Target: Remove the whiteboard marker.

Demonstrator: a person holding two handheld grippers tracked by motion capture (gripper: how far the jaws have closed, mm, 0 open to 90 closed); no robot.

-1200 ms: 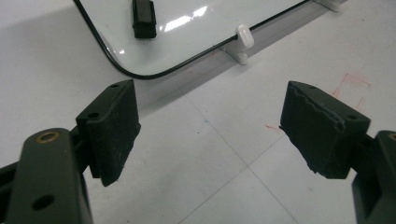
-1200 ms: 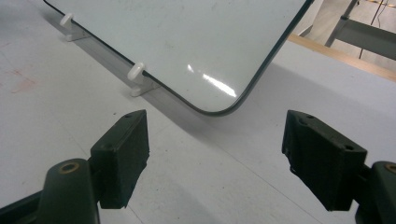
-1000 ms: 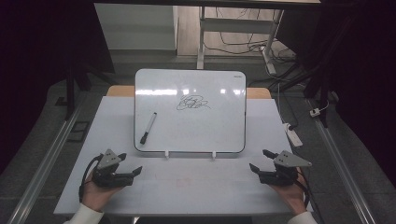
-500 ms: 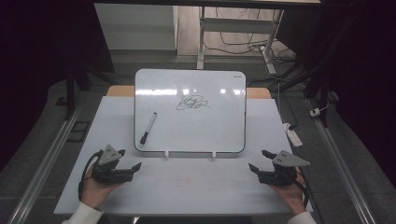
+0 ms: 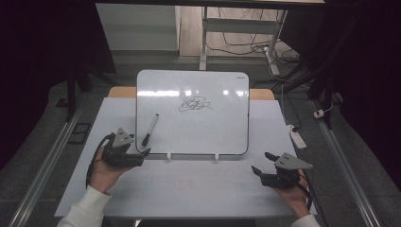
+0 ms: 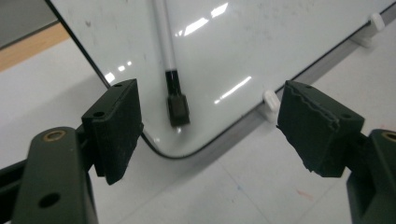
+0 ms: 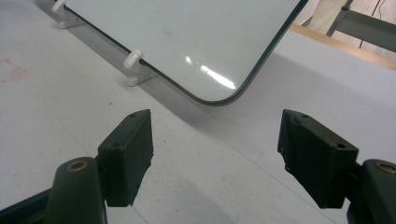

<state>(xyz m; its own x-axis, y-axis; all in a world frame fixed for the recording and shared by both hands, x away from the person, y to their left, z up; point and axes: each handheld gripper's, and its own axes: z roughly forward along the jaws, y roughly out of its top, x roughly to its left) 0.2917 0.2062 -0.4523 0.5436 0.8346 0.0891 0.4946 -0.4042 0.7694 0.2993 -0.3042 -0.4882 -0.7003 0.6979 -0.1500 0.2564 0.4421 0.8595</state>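
Observation:
A whiteboard (image 5: 192,113) leans on two small white stands (image 5: 169,155) on the white table (image 5: 189,184); a black scribble (image 5: 195,103) marks its upper middle. A marker (image 5: 150,129) with a black cap lies on the board's left part, cap end low. My left gripper (image 5: 142,153) is open at the board's lower left corner; in the left gripper view the marker's cap (image 6: 178,108) sits just beyond the gap of my left gripper (image 6: 205,126). My right gripper (image 5: 262,163) is open over the table, short of the board's lower right corner (image 7: 219,98), nothing between its jaws.
A white power strip (image 5: 298,137) lies off the table's right edge. Desk legs and cables (image 5: 236,42) stand on the floor behind. A metal rail (image 5: 42,165) runs along the left. A bare white table surface stretches between the two grippers.
My left gripper has moved up and forward from the table's front left to the board's lower left corner, near the marker. The right gripper has hardly moved.

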